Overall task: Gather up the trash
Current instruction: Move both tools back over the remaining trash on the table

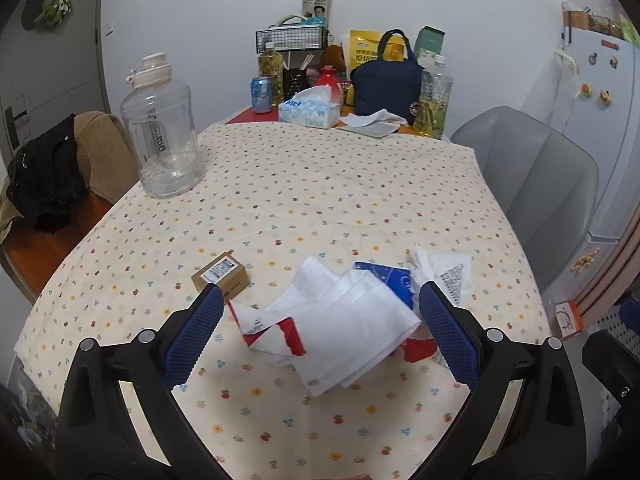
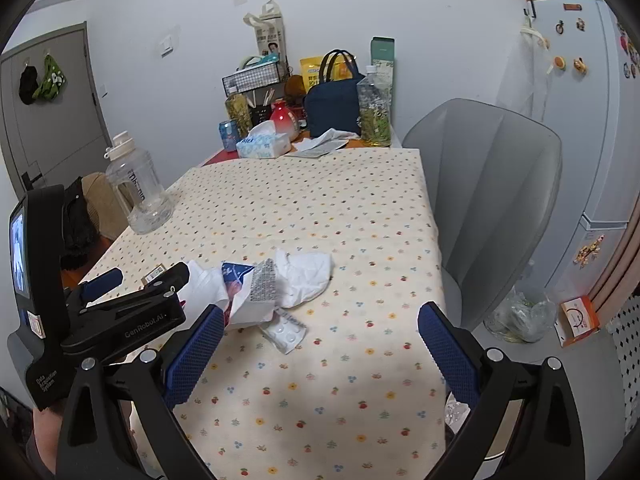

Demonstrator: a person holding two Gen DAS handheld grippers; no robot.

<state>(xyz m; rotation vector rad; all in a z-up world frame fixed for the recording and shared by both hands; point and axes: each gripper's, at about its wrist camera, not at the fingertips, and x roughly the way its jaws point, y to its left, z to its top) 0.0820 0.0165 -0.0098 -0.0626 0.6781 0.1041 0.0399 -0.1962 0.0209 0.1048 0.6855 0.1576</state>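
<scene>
A lived-in home, its dining corner. A floral tablecloth (image 1: 320, 184) covers the table, groceries and a tissue box (image 1: 309, 113) crowd the far end by the wall, a fridge (image 2: 576, 120) with magnets stands at right, and a grey chair (image 2: 492, 184) sits alongside.

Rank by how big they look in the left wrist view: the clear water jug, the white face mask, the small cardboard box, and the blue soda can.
1. Water jug
2. Face mask, nearly as large, though its nearness to the camera inflates it
3. Cardboard box
4. Soda can, smallest, but also farthest away
</scene>
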